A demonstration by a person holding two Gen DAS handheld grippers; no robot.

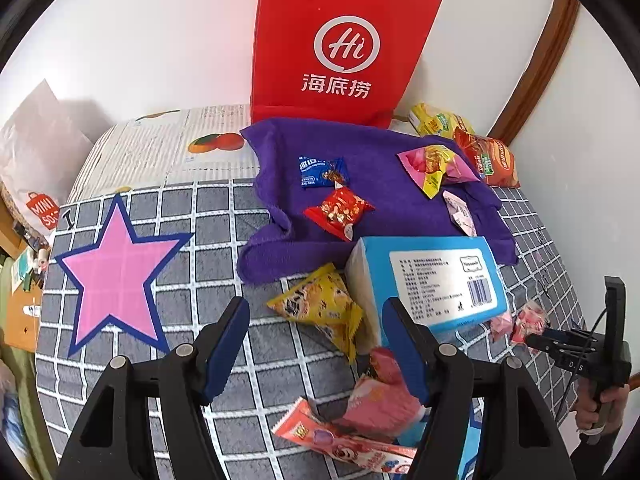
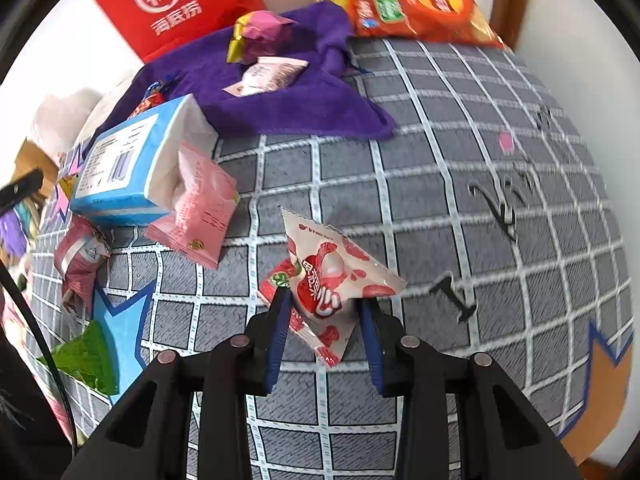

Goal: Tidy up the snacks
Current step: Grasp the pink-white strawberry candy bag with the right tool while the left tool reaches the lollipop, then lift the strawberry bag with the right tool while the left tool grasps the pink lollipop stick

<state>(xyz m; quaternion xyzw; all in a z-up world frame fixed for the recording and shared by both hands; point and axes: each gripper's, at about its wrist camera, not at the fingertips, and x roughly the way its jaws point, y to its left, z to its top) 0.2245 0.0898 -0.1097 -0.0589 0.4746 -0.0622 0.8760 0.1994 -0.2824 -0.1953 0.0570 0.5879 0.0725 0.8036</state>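
while the right gripper [image 2: 325, 312] pointed steeply down at the grey checked tablecloth [image 2: 460, 184], its blue pads [image 2: 280, 320] were clamped on a red-and-white strawberry candy packet [image 2: 324, 276]. the packet stood between the jaws, its lower half pinched from both sides and its upper corners fanning out above the fingertips, tilted toward the left finger. no earlier view was available, so only the grasp itself is recorded. in the left wrist view the same gripper appeared at the right edge, with the packet [image 1: 524, 322] at its tips and a hand [image 1: 600, 408] on its handle. the left gripper [image 1: 316, 336] was released, jaws standing apart with nothing pressed between the pads. a yellow snack packet [image 1: 320, 304] lay on the cloth just ahead of the gap, nearer the right finger, and a pink packet [image 1: 380, 396] lay below it beside that finger. a blue tissue box [image 1: 436, 280] rested just beyond, partly on a purple towel [image 1: 380, 196]. on the towel lay a blue candy wrapper [image 1: 322, 172], a red candy wrapper [image 1: 340, 210] and a pink-and-yellow packet [image 1: 436, 166]. an orange chip bag [image 1: 490, 158] and a yellow bag [image 1: 436, 120] sat at the far right corner near the wall. a red paper bag [image 1: 340, 48] stood upright behind the towel. a pink star [image 1: 116, 268] was printed on the cloth, well left of the snacks.
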